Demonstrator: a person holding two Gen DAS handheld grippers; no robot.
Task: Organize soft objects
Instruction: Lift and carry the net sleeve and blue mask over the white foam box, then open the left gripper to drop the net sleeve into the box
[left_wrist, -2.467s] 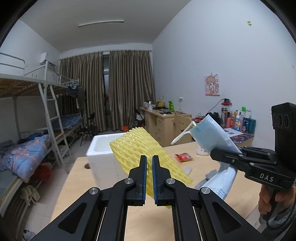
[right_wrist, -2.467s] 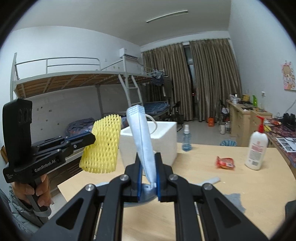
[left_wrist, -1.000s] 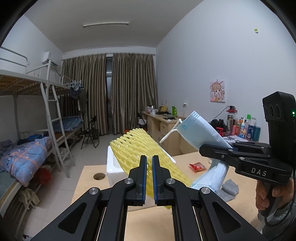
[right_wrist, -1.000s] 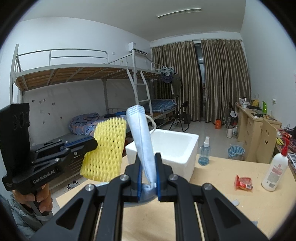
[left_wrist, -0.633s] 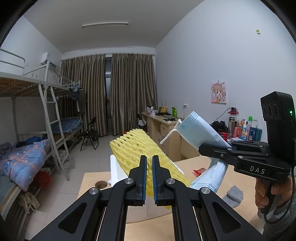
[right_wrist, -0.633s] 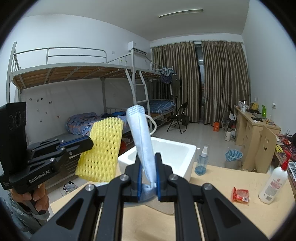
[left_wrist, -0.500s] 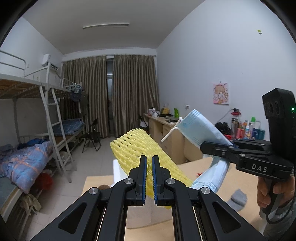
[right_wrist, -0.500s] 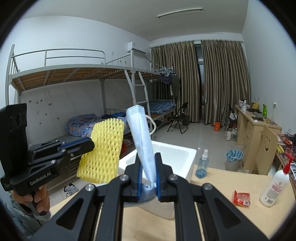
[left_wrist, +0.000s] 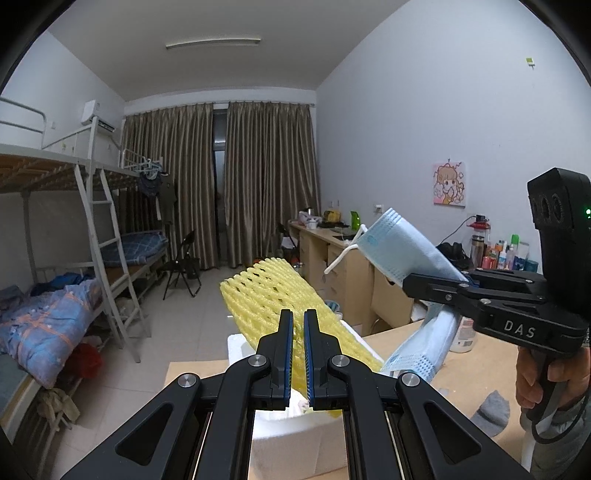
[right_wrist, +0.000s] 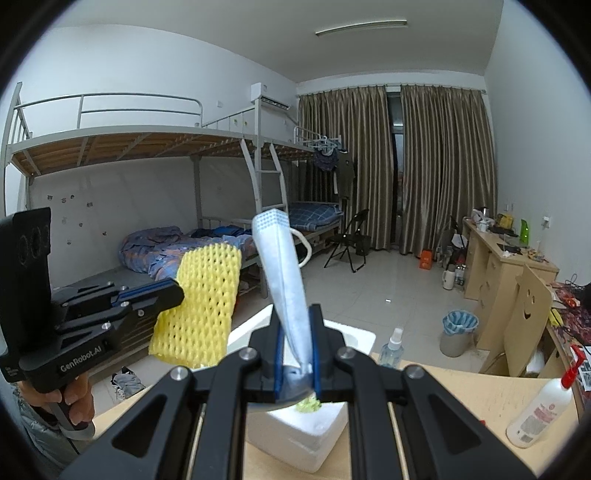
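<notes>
Foam net (left_wrist: 275, 295): yellow mesh sleeve, pinched at its lower end by the left gripper (left_wrist: 298, 354); it is carried in the air over the foam box (left_wrist: 291, 435).
Mask (right_wrist: 282, 273): blue face mask, pinched near its lower edge by the right gripper (right_wrist: 297, 354), also held over the box.
Left gripper state: fingers pressed together on the net, only a narrow gap being left.
Right gripper state: fingers closed on the mask's folded lower part.
Box: white, open-topped, placed on the table (left_wrist: 476, 369); something pale green is seen inside, but it cannot be identified.
Net axis: long axis is tilted, rising up and away from the fingers and leaning left in the left wrist view.
Mask axis: long axis is near upright, the pleated short edge pointing up and slightly left; one ear loop (right_wrist: 304, 247) hangs free to the side.
Step judged: both items are judged ready for release into the box.
Risk 1: the net may spring back on release and land on the rim or outside, since most of its length is unsupported.
Risk 2: the loop may snag on a finger, so the mask would be dragged out when the gripper is withdrawn.
Risk 3: the two grippers are held near each other; contact is possible if both are lowered together.
Other: a grey sock (left_wrist: 491, 413) lies on the table, not yet collected.
</notes>
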